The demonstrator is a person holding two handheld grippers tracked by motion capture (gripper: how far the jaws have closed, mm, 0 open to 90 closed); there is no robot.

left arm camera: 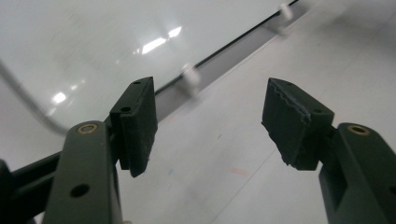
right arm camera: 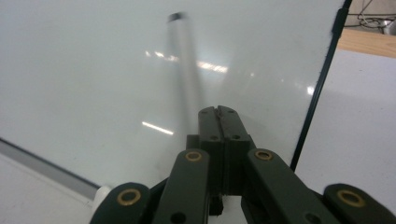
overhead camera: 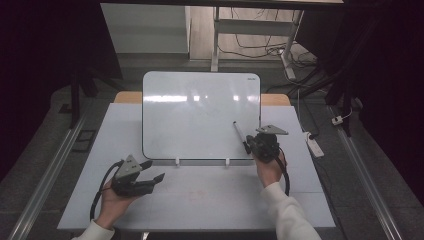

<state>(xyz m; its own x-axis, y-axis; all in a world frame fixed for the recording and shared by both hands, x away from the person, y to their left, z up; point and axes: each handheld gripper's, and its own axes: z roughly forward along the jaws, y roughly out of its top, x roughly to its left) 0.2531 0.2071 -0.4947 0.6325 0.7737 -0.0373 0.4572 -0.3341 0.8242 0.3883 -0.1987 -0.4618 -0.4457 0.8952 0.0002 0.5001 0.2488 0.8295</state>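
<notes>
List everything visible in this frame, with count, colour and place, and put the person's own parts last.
whiteboard: one, white with a thin dark edge, propped at the middle of the table, blank
marker: one, pale barrel with dark ends, against the board's lower right, clamped in the right hand-held gripper
table: one, pale grey top
power strip: one, white, on the floor right of the table
left hand-held gripper: one, black, jaws apart, low over the table's front left
right hand-held gripper: one, black, at the board's lower right
hands: two, white sleeves, bottom edge

table (overhead camera: 200, 200): pale, flat | whiteboard (overhead camera: 200, 115) on it, far side
</notes>
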